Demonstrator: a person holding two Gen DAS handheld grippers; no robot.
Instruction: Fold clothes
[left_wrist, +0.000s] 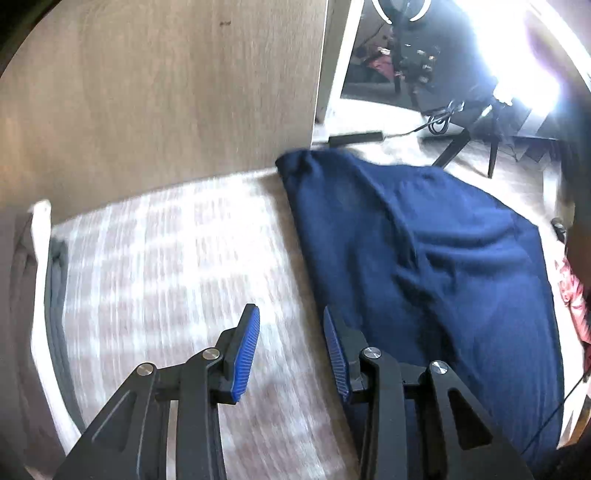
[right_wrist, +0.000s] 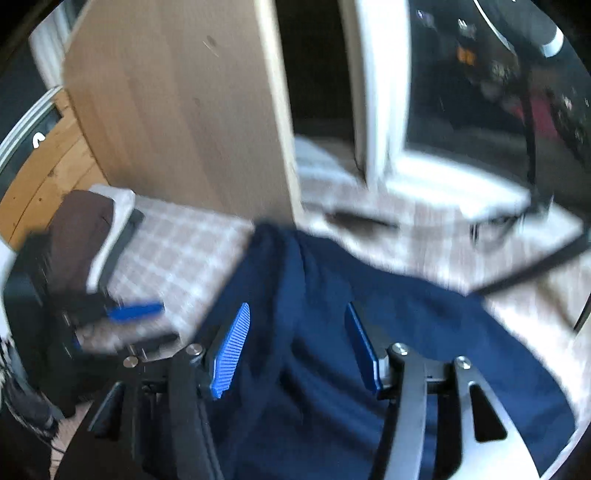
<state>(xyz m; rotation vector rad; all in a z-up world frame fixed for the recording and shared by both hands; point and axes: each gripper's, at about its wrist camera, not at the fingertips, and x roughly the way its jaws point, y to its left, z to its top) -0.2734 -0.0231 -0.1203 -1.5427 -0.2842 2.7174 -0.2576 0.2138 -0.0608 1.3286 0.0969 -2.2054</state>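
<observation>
Both claws spread, empty: left claw (left_wrist: 291, 332) sits just left of the garment's (left_wrist: 424, 258) edge, right claw (right_wrist: 295, 343) above it. I'd pinch one layer at the edge, hands level.

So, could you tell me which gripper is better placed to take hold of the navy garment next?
Probably the right gripper: it is open directly over the navy garment, with cloth between its fingers. The left gripper, also open, sits at the garment's edge, mostly above the checked cover.

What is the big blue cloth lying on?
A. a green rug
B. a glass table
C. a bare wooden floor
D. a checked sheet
D: the dark blue cloth lies spread on a pale checked sheet, which shows around it in both views.
</observation>
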